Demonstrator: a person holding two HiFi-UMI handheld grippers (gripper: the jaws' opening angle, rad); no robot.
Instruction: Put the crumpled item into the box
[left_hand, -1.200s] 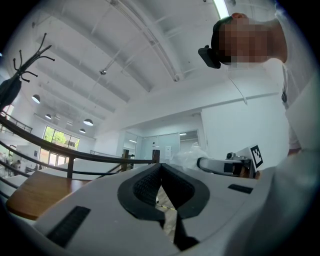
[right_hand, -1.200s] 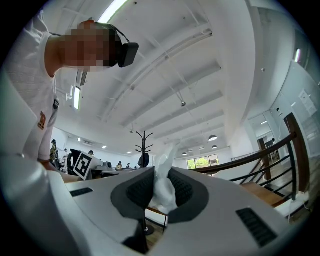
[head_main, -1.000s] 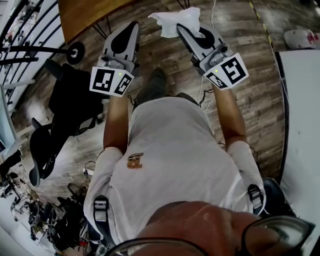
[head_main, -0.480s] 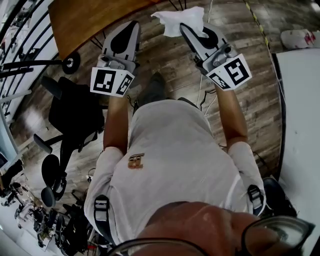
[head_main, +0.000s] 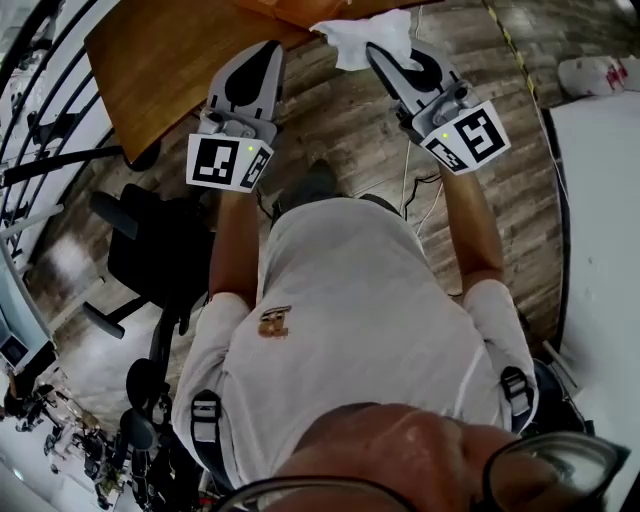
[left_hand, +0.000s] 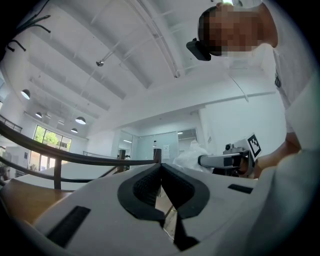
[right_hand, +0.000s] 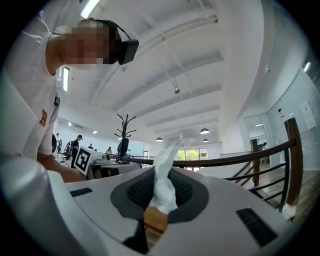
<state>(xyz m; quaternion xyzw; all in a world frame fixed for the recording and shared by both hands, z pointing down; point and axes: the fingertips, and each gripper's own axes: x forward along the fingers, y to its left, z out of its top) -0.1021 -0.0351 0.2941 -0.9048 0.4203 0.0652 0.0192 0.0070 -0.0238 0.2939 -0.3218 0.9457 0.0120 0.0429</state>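
Observation:
The crumpled item is a white tissue (head_main: 365, 40), and my right gripper (head_main: 385, 55) is shut on it, held out in front at chest height. In the right gripper view the tissue (right_hand: 162, 185) is pinched between the black pads and sticks up past them. My left gripper (head_main: 262, 58) is level with it, a hand's width to its left; its jaws (left_hand: 161, 167) are shut with nothing between them. From the left gripper view I see the right gripper (left_hand: 222, 161) with the tissue (left_hand: 192, 154). A brown cardboard-coloured edge (head_main: 300, 8) shows at the top of the head view; I cannot tell whether it is the box.
A wooden table (head_main: 160, 80) lies ahead on the left, its corner under the left gripper. A black office chair (head_main: 150, 250) stands at the left over wood flooring. A white table edge (head_main: 600, 250) runs down the right, and cables (head_main: 412, 190) trail on the floor.
The wooden table has slid closer and further into view under the grippers as the person moves forward. Both grippers keep their pose and the tissue stays pinched.

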